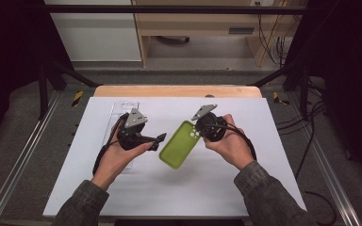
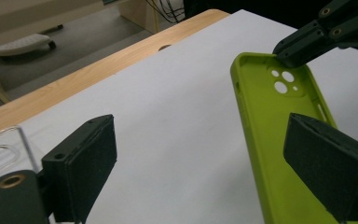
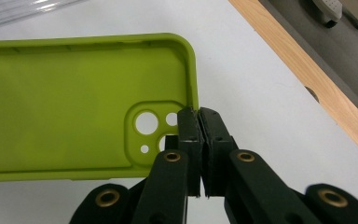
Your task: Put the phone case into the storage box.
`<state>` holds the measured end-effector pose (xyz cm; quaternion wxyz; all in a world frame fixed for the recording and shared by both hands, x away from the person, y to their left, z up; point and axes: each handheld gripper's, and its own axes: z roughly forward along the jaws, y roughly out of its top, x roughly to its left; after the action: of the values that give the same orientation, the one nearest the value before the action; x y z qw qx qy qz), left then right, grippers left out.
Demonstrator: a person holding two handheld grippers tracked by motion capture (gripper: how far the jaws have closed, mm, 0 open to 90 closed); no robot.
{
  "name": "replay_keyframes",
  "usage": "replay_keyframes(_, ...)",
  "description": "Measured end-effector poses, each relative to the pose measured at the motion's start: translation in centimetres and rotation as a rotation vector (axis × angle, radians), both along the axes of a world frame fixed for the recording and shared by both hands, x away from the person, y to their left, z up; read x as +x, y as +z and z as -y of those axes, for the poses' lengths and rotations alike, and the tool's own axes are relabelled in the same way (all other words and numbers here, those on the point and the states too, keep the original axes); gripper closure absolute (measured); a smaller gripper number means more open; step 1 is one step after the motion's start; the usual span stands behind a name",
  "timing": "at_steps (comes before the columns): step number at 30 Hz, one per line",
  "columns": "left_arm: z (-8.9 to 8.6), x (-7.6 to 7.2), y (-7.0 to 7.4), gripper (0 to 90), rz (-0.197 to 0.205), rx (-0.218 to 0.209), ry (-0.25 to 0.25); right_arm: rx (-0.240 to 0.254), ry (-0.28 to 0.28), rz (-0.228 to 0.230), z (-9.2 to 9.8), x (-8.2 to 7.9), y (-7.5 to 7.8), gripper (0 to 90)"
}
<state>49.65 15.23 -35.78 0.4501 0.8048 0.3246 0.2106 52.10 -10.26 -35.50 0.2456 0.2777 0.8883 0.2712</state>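
A lime-green phone case (image 1: 179, 145) hangs tilted just above the white sheet, its hollow inside facing up. My right gripper (image 1: 194, 133) is shut on its top rim beside the camera cutout; in the right gripper view the jaws (image 3: 199, 112) pinch the case's (image 3: 65, 102) end wall. My left gripper (image 1: 158, 141) is open, close to the case's left long edge. In the left gripper view its jaws (image 2: 200, 140) stand wide apart, the case (image 2: 270, 121) lies just beyond the right jaw, and the right gripper (image 2: 303, 44) grips the far end.
A clear plastic phone case (image 1: 120, 110) lies on the white sheet (image 1: 245, 179) at the left, partly under my left hand. The wooden table edge (image 1: 176, 91) runs along the back. Dark frame posts stand at both sides.
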Motion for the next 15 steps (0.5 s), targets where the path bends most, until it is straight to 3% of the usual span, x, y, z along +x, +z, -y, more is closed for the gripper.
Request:
replay_keyframes(5,0.7,0.6,0.2,12.4,-0.049,-0.026,-0.033,-0.004,-0.001,0.011,-0.1,-0.1,0.0,88.0)
replay_keyframes(9,1.3,0.9,0.4,12.5,-0.044,0.001,-0.039,-0.001,-0.004,0.019,-0.2,-0.1,0.0,88.0)
replay_keyframes(15,1.7,1.2,0.2,12.8,-0.049,0.003,-0.036,0.019,-0.004,0.033,-0.1,-0.2,-0.2,88.0)
